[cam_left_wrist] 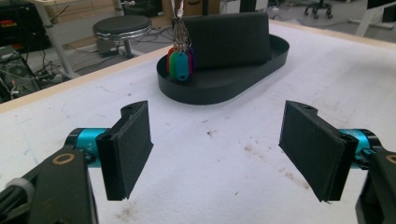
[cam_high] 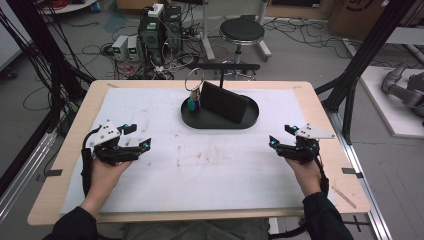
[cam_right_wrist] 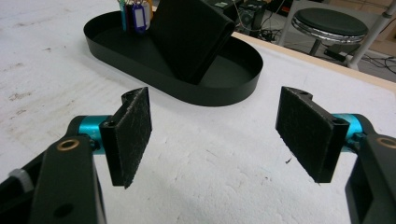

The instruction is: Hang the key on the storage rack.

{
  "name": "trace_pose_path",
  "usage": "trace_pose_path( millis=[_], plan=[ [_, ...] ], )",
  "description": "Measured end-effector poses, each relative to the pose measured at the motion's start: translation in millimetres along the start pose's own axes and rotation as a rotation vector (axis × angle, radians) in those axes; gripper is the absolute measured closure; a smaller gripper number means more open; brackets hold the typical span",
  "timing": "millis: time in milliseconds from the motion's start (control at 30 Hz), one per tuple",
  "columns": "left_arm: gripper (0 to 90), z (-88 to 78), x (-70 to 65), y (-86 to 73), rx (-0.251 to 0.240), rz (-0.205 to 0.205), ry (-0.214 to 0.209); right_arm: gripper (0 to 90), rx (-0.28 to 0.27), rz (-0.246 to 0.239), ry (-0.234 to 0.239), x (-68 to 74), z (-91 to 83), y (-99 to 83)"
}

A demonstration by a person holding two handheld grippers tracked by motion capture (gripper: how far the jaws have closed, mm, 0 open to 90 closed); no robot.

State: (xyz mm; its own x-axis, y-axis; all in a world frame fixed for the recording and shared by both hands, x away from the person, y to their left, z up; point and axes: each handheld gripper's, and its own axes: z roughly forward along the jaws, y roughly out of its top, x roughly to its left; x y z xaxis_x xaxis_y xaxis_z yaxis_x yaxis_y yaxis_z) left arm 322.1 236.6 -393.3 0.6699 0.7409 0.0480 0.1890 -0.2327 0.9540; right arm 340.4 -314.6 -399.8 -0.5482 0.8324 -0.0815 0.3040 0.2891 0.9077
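A black oval tray sits at the far middle of the white mat. A black wallet leans tilted inside it. A bunch of coloured key tags on a metal ring stands at the tray's left end. My left gripper hovers at the mat's left, open, nothing between its pads. My right gripper is at the mat's right, open and empty. Both point toward the tray from a distance.
The white mat covers a wooden table. A round black stool and computer boxes with cables stand on the floor behind. Black frame posts rise at both sides.
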Motion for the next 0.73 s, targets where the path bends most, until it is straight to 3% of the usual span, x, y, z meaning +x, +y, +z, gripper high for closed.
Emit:
trace_pose_path(
  millis=[133, 733],
  plan=[
    [24.8, -2.3, -1.8, 1.6, -0.001, 0.038, 0.019, 27.3, 0.008, -0.004, -0.003, 1.7, 2.3, 0.0],
    [25.0, 4.9, -0.7, 3.0, 0.003, 0.016, 0.006, 27.2, 0.003, 0.001, -0.014, -1.5, -1.9, -3.6]
  ],
)
